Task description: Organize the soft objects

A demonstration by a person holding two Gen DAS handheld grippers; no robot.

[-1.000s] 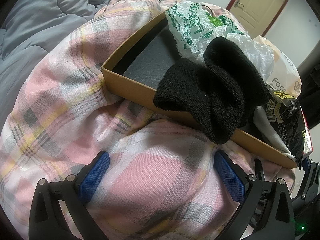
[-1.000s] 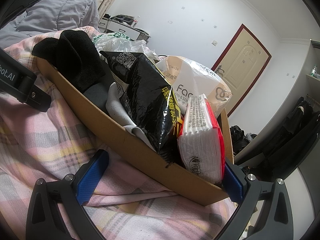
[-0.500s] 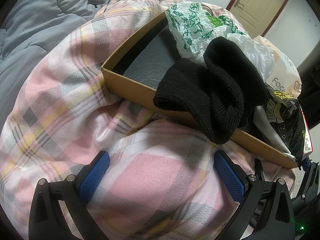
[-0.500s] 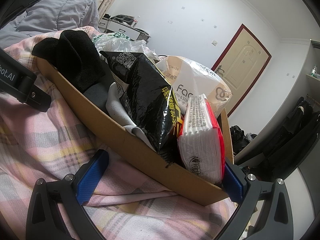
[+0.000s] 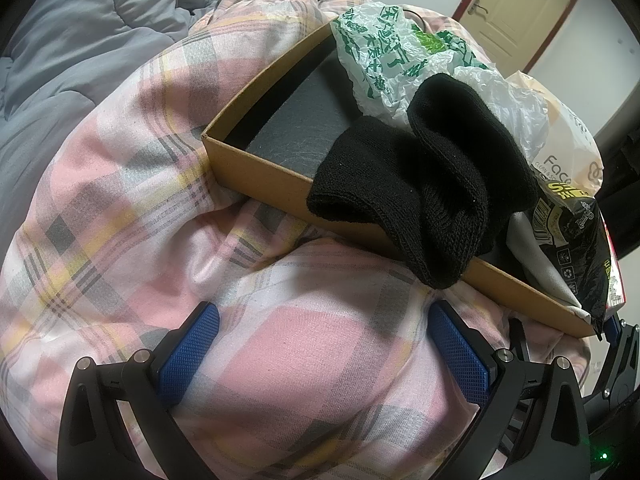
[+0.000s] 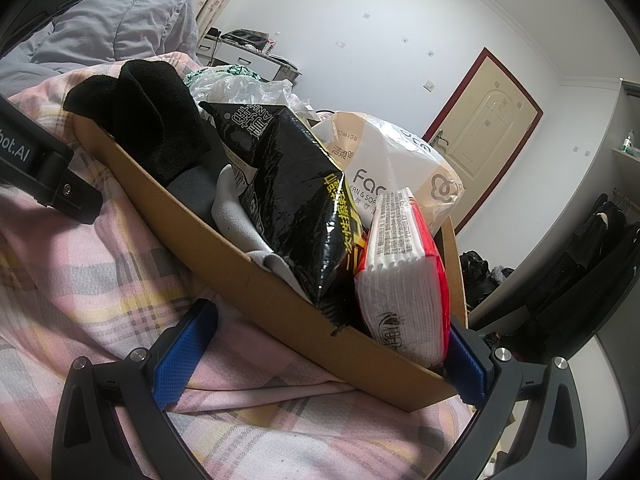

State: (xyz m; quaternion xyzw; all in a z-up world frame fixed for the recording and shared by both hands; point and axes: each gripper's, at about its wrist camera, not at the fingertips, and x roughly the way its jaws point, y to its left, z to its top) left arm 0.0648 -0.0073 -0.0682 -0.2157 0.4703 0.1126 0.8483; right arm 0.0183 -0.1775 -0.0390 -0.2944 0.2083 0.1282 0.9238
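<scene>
Over the near wall of the cardboard box [image 5: 264, 168] on the bed's plaid quilt [image 5: 132, 216] hung the black knit sock [image 5: 432, 196], limp, light and unlikely to slip. Both my left gripper [image 5: 320, 344] and right gripper [image 6: 320, 352] had fingers spread wide, holding nothing. I judged the dangling fold outside the box the best place to pinch it.

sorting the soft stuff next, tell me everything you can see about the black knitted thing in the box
The black knitted item is soft, ribbed and thick, looking like a sock or a pair bunched together; which one cannot be told. It lies crumpled in folds, draped over the front wall of the cardboard box, one end hanging outside above the pink plaid blanket. Behind, it rests against the green-printed plastic bag. Neither claw touches it.
</scene>
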